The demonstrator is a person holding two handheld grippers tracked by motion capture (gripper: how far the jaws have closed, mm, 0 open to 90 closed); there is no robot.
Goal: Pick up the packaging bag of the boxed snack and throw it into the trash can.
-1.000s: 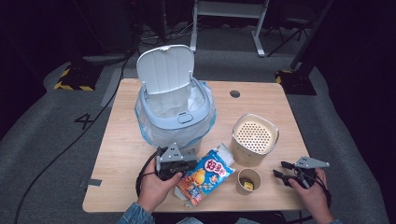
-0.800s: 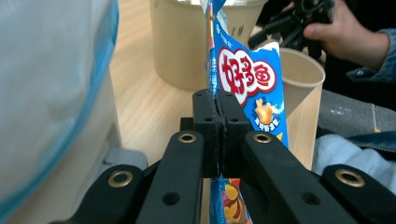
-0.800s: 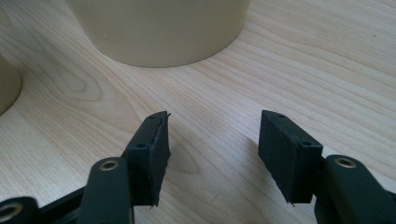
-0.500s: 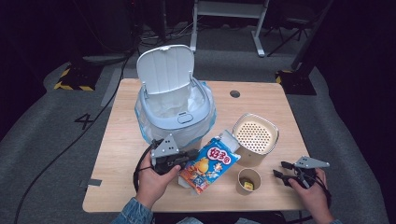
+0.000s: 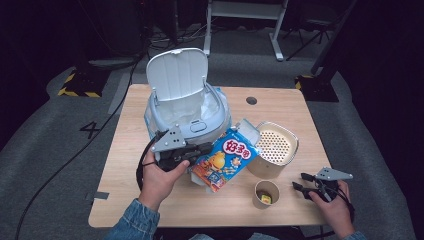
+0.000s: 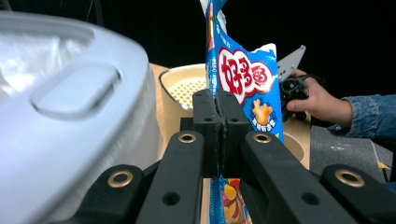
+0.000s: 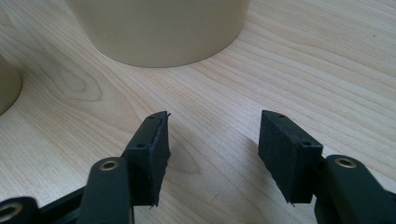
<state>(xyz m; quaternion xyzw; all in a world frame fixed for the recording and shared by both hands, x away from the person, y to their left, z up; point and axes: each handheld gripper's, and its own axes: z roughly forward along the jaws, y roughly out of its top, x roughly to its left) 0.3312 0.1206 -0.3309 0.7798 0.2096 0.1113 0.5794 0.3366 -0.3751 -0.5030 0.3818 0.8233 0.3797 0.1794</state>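
In the high view, a snack bag (image 5: 225,159) is held off the table (image 5: 125,190) by the left gripper (image 5: 200,150), just in front of the open bin (image 5: 187,112) and beside the perforated canister (image 5: 277,147). The right gripper (image 5: 299,182) is rested near the table's right edge, next to a small cup (image 5: 266,192).

In the left gripper view, the jaws are seen clamped tight on the bag (image 6: 245,88), which is pinched at mid-height and stands upright, with the bin's rim (image 6: 79,116) close at the left. Disposal seems to be the step in hand; the bag should be lifted clear of the rim and brought over the liner before release, and kept away from the canister (image 6: 187,86).

In the right gripper view, the jaws are parted with nothing between them, above bare wood (image 7: 280,60), the canister's base (image 7: 159,28) ahead.
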